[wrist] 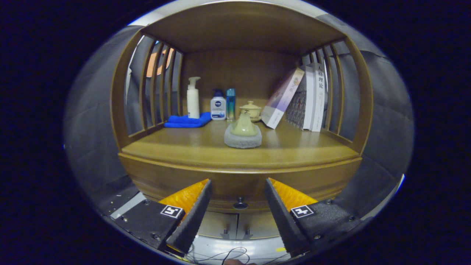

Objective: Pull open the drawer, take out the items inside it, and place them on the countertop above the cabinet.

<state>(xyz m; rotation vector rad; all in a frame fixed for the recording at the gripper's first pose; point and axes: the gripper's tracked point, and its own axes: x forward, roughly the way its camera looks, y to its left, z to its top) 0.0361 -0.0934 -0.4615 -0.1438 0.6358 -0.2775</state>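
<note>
Your gripper [238,187] has two wedge-shaped fingers [191,217] that narrow toward their tips. Each has a black, rough-textured inner pad and a bright orange outer face. Behind each finger sits a flat black block dotted with small screws, and on each block you see a small white square marker [172,211] printed with a black pattern.
</note>
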